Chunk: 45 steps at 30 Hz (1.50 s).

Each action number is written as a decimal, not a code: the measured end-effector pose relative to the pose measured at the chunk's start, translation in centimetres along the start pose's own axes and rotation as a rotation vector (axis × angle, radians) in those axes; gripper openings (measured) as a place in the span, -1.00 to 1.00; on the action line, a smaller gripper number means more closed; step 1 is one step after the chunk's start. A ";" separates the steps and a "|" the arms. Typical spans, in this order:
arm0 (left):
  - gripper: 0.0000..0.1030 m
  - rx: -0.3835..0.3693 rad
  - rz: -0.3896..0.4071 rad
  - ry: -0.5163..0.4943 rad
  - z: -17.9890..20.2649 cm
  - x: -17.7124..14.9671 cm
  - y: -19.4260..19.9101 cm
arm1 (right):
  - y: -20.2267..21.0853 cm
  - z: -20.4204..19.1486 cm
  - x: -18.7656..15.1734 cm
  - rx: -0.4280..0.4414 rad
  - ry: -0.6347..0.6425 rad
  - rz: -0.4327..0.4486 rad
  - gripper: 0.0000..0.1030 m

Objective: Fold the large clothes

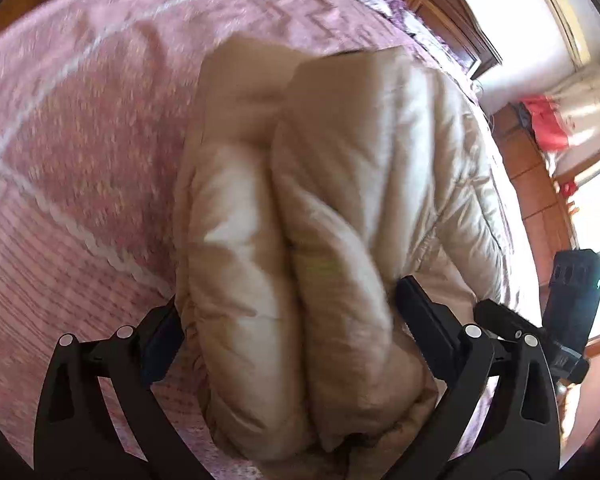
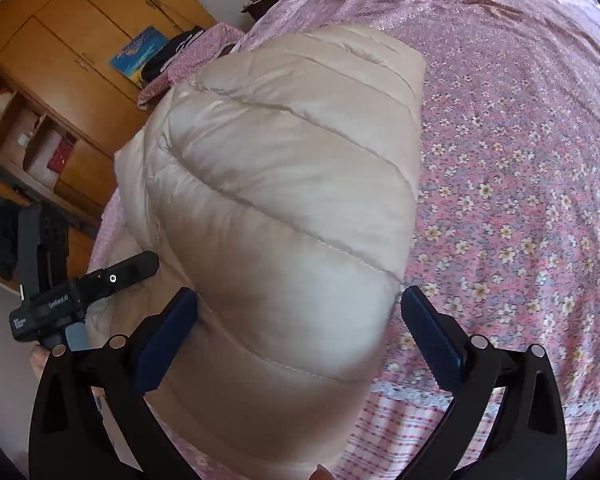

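A beige quilted puffer jacket (image 1: 324, 184) lies folded into a thick bundle on a pink bed; it also shows in the right wrist view (image 2: 284, 184). My left gripper (image 1: 286, 312) has its jaws wide apart around the bundle's near end, fingers touching its sides. My right gripper (image 2: 298, 320) stands the same way around the other end, its blue pads (image 2: 168, 340) against the puffy fabric. The other gripper shows in each view: at the right edge in the left wrist view (image 1: 572, 312) and at the left in the right wrist view (image 2: 80, 296). The left wrist view is blurred.
The pink floral bedspread (image 2: 520, 160) spreads to the right of the jacket and to its left (image 1: 80, 140). A wooden wardrobe (image 2: 60, 40) stands beyond the bed. A wooden headboard (image 1: 452, 12) and a bright window (image 1: 596, 200) lie past the jacket.
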<state>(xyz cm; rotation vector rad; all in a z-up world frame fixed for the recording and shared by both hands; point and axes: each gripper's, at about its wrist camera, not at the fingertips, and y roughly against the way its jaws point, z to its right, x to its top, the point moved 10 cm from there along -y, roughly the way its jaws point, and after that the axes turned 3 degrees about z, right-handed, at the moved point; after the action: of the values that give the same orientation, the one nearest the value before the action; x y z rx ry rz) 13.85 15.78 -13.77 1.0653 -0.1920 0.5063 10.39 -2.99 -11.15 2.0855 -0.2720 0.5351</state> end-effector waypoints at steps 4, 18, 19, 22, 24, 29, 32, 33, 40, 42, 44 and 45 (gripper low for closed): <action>0.91 -0.018 0.016 0.034 -0.1 -0.5 -0.3 | -0.5 0.5 -0.5 0.032 -0.031 -0.028 0.90; 0.91 -0.003 0.015 0.036 -0.6 -1.0 -0.8 | -2.6 0.4 -1.3 0.151 -0.152 -0.089 0.90; 0.90 -0.006 0.020 0.032 -0.8 -1.2 -0.6 | -2.7 0.4 -1.3 0.158 -0.159 -0.090 0.90; 0.76 -0.049 0.033 0.032 -0.7 -1.6 -0.2 | -2.6 0.5 -1.3 0.157 -0.155 -0.087 0.90; 0.68 -0.121 0.020 0.060 -0.3 -2.0 -0.3 | -2.6 0.4 -1.1 0.165 -0.165 -0.089 0.86; 0.52 -0.220 -0.004 0.096 0.2 -2.7 -0.9 | -2.7 0.3 -0.7 0.163 -0.159 -0.088 0.83; 0.35 -0.269 0.000 0.113 0.7 -2.8 -0.9 | -2.3 0.0 -0.5 0.160 -0.141 -0.073 0.67; 0.31 -0.280 0.004 0.121 1.0 -2.8 -1.0 | -2.1 -0.2 -0.4 0.159 -0.129 -0.062 0.57; 0.17 -0.314 0.069 0.066 3.4 -2.9 -0.1 | 1.1 -1.0 0.6 0.174 -0.033 0.060 0.20; 0.15 -0.334 0.081 0.056 4.6 -2.7 -0.1 | 2.3 -0.7 1.0 0.164 0.000 0.099 0.19; 0.14 -0.353 0.091 0.038 6.2 -2.7 0.0 | 3.9 -0.6 1.6 0.141 0.040 0.145 0.19; 0.13 -0.360 0.094 0.029 6.8 -2.5 0.0 | 4.4 -0.6 1.6 0.133 0.051 0.159 0.19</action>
<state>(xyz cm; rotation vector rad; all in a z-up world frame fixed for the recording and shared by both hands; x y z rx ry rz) 12.23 9.14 -11.47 0.7000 -0.2971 0.5475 9.93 -4.89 -6.79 2.1869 -0.3835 0.7177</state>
